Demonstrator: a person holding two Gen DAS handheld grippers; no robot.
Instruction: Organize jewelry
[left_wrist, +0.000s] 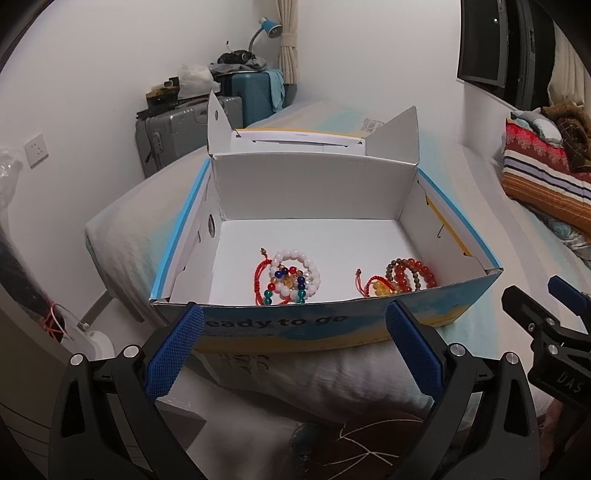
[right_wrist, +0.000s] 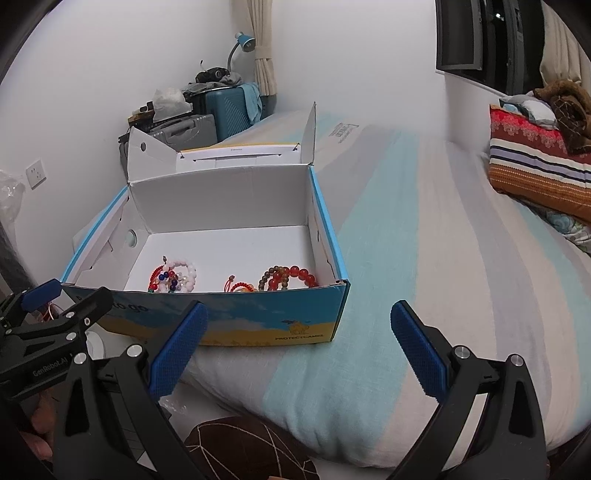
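An open blue and yellow cardboard box stands on the bed. Inside, at its near wall, lie two piles of bead bracelets: white and multicoloured beads with red cord on the left, red, orange and brown beads on the right. My left gripper is open and empty, just before the box's near wall. My right gripper is open and empty, over the bed at the box's near right corner. Each gripper shows at the edge of the other's view.
The bed has a pale striped cover. A striped folded blanket lies at the far right. Suitcases and a blue lamp stand by the wall behind the box. A brown patterned cushion lies near me.
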